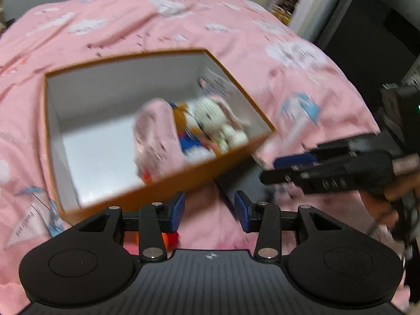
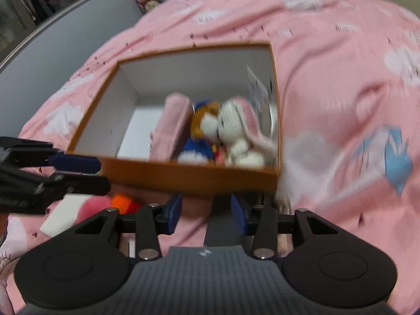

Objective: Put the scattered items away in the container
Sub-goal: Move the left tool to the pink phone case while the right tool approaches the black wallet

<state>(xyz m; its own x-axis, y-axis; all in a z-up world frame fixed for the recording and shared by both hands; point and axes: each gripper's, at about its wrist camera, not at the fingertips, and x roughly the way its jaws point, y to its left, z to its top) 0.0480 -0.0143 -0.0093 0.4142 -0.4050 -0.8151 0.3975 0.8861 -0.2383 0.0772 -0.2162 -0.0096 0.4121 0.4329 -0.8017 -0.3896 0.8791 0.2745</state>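
An orange box (image 1: 168, 186) with white inner walls lies on the pink bedsheet. Inside it are a pink roll (image 1: 155, 131), a blue and orange plush (image 2: 199, 141) and a white rabbit plush (image 2: 236, 136). Just short of the box's near wall, my left gripper (image 1: 210, 214) stands open with only sheet between its fingers. An orange yarn ball (image 2: 123, 202), a pink item (image 2: 92, 207) and a white flat item (image 2: 60, 218) lie under it. My right gripper (image 2: 207, 214) is open at the same wall, above a dark flat object (image 1: 244, 186) that neither pad presses.
The bedsheet (image 2: 328, 92) with cloud prints spreads around the box. A grey wall (image 2: 65, 39) borders the bed on one side, and dark furniture (image 1: 367, 39) stands beyond the other. Each gripper shows in the other's view: right gripper (image 1: 269, 170), left gripper (image 2: 103, 173).
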